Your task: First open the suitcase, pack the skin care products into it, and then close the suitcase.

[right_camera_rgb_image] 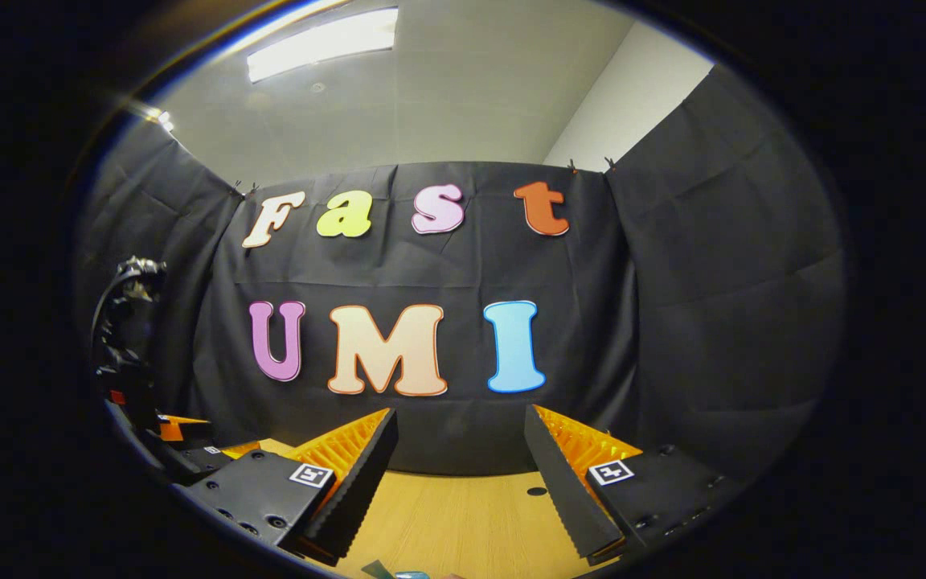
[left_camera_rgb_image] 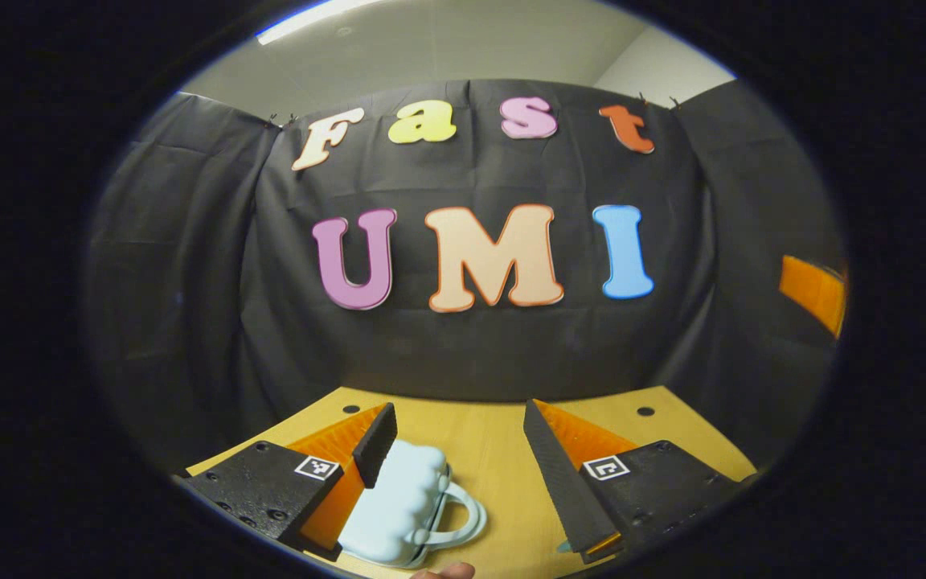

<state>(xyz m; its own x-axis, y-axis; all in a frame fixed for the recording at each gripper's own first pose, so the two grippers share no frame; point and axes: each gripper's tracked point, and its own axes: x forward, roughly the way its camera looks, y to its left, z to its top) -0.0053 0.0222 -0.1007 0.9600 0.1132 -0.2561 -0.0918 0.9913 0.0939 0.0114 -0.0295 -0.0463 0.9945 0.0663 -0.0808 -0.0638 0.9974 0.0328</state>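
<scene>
Hovering above the wooden table (left_camera_rgb_image: 503, 450), left tool (left_camera_rgb_image: 459, 438) spread wide, clamping nothing. Pale blue suitcase (left_camera_rgb_image: 395, 503), lid down, lying below, just beside the left finger, handle (left_camera_rgb_image: 463, 515) pointing toward mid-gap. Judging opening not yet begun: lowering, centring on the lid edge advisable. Right tool (right_camera_rgb_image: 459, 450) likewise apart, holding nothing. Something teal (right_camera_rgb_image: 399, 572) peeking at the bottom rim, too small to identify. Fingertip (left_camera_rgb_image: 443, 570) intruding near the handle.

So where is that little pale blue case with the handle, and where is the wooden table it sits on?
Pale blue case (left_camera_rgb_image: 395, 503), left gripper view, on its bumpy shell beside the hand-held gripper's left finger.
Wooden table (left_camera_rgb_image: 487, 458), left gripper view, on the bare top between the two fingers.
</scene>
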